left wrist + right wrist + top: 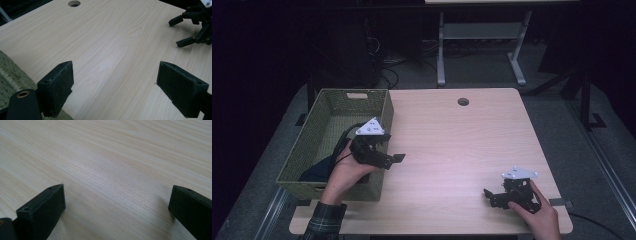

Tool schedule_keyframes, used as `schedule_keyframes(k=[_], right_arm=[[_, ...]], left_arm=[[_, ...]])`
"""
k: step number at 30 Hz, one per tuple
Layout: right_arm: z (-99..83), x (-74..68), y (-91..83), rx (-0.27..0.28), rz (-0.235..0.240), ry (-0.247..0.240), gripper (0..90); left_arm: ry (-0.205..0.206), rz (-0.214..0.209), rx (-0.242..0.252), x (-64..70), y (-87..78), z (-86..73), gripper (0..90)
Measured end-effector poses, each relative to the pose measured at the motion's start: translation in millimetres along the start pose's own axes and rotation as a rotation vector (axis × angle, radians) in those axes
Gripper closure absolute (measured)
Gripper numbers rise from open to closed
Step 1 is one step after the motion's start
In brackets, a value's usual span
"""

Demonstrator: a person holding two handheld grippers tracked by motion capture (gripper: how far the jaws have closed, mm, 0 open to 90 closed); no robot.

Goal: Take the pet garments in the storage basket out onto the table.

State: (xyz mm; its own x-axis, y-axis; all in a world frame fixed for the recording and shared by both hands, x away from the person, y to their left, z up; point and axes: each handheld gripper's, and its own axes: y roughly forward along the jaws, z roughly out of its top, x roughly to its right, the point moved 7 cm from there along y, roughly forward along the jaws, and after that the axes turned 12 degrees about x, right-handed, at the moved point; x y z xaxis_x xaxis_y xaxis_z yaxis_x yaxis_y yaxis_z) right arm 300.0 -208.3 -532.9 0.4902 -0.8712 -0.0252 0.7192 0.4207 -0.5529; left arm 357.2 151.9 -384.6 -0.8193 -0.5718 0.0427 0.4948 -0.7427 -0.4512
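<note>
Left hand-held gripper (393,152): we see jaws spread wide, empty, held over the near right rim of the woven basket (330,107) | right hand-held gripper (490,195): jaws wide, empty, low over the table (462,145) near its front right corner | basket at table's left edge, dark cloth (316,171) inside.

The left gripper (393,159) hangs over the basket's (319,131) right rim; the right gripper (490,195) rests near the table's (452,135) front right corner.
</note>
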Motion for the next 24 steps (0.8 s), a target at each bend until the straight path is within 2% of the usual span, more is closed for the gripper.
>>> schedule_keyframes(k=[10, 19, 24], right_arm=[[0.0, -0.2, -0.1, 0.0, -0.001, 0.002, 0.5], [0.0, -0.2, -0.1, 0.0, -0.001, 0.002, 0.5], [-0.1, -0.2, -0.1, -0.001, -0.001, 0.002, 0.4]], left_arm=[[-0.011, 0.039, -0.014, -16.3, -16.5, -5.8, 14.1], [-0.044, 0.085, -0.014, -33.1, -33.6, -12.5, 14.4], [-0.05, 0.106, -0.026, -42.3, -44.5, -16.7, 16.3]])
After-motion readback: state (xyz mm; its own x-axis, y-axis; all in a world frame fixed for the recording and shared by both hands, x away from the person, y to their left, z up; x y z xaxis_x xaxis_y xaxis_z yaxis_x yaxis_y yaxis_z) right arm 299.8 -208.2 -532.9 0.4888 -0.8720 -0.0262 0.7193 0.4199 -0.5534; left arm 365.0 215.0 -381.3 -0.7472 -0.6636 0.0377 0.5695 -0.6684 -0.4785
